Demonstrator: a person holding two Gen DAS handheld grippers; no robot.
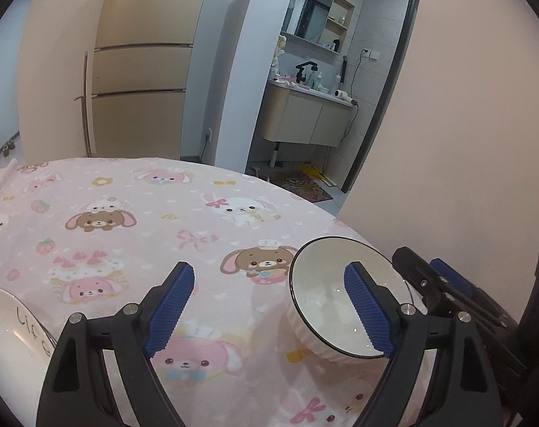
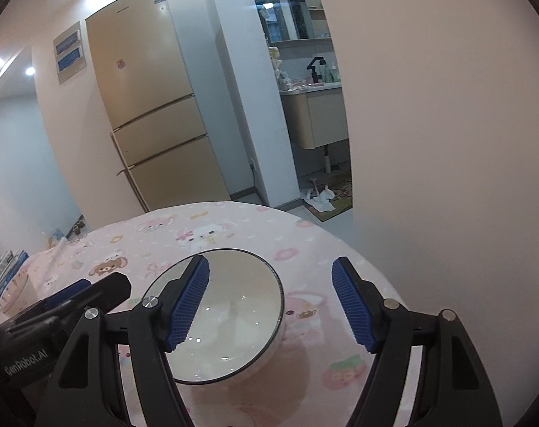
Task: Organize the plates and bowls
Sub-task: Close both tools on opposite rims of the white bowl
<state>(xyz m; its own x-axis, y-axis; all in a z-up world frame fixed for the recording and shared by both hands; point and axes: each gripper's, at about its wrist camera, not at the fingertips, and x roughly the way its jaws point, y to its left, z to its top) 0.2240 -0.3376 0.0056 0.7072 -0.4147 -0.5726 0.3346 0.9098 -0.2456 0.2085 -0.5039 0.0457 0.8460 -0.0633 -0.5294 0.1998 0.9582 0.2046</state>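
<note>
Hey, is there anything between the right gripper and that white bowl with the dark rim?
Nothing visible. The right gripper is open above the white bowl, one finger over its inside, one beyond the rim. The left gripper hovers beside it.

Pink tablecloth point(image 1: 134, 213) (cartoon bunnies), fridge point(image 2: 141, 106)

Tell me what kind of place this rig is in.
Most likely a lived-in apartment, at a dining table. The table wears a pink cartoon-bunny cloth, a tall gold fridge stands behind it, and an open doorway shows a bathroom vanity with a mirror cabinet. A white bowl sits on the table.
</note>
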